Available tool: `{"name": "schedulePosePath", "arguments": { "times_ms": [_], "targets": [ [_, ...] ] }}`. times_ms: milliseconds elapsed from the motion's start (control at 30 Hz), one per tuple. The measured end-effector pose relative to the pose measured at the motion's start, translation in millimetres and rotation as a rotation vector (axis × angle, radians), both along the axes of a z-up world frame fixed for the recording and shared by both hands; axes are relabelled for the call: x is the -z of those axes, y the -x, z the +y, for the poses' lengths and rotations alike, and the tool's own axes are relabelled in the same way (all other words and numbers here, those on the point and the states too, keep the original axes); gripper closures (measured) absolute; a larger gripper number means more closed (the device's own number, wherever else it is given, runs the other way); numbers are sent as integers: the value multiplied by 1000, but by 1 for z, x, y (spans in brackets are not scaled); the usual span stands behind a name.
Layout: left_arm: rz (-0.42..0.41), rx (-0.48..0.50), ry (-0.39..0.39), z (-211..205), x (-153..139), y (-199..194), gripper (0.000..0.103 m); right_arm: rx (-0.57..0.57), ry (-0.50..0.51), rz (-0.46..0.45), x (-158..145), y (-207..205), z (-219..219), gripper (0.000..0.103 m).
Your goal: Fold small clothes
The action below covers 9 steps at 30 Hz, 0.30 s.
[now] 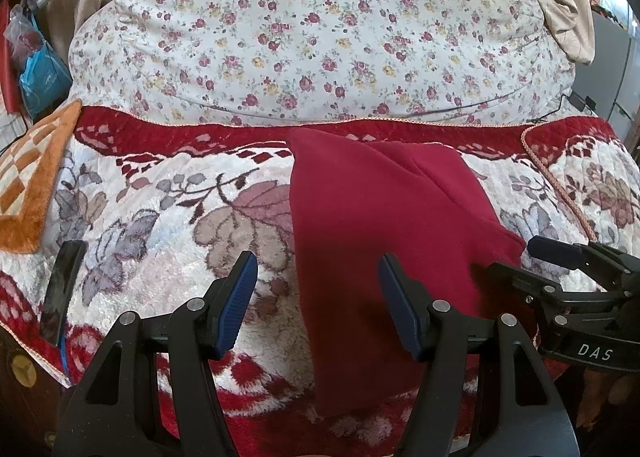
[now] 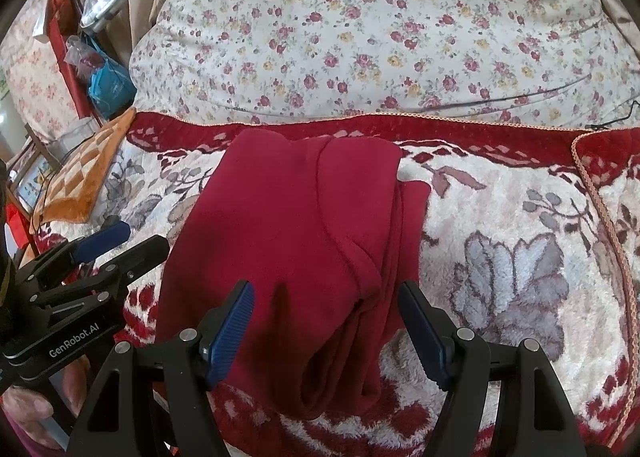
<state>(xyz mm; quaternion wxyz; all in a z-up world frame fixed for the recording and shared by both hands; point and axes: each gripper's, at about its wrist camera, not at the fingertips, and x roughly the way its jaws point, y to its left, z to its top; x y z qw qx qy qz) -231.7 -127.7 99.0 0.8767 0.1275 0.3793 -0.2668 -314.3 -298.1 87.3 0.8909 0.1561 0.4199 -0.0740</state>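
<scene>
A dark red fleece garment [image 1: 384, 217] lies folded lengthwise in a narrow strip on the plush floral blanket [image 1: 168, 225]. It also shows in the right wrist view [image 2: 296, 241], with stacked layers along its right edge. My left gripper [image 1: 318, 277] is open and empty, low over the garment's left edge near its near end. My right gripper [image 2: 326, 303] is open and empty, just above the garment's near end. The right gripper shows in the left wrist view [image 1: 532, 261] at the garment's right edge. The left gripper shows in the right wrist view [image 2: 136, 239] beside the garment's left edge.
A big floral-print pillow or duvet [image 1: 312, 29] lies behind the blanket. An orange checkered mat [image 1: 28, 185] lies at the left. A black phone [image 1: 60, 289] rests on the blanket's left side. Bags [image 1: 40, 69] hang at far left. A cable [image 1: 576, 101] lies at right.
</scene>
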Motion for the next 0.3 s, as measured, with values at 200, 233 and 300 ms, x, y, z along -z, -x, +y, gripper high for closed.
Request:
{"name": "schedulePosePath", "arguments": {
  "times_ms": [200, 233, 300],
  "targets": [
    [-6, 5, 14, -2, 1, 2, 40, 1, -1, 8, 2, -1, -2, 31],
    [-5, 6, 16, -1, 2, 2, 40, 5, -1, 6, 2, -1, -2, 31],
    [5, 7, 19, 1, 5, -3, 40, 17, -7, 5, 3, 0, -6, 31]
  ]
}}
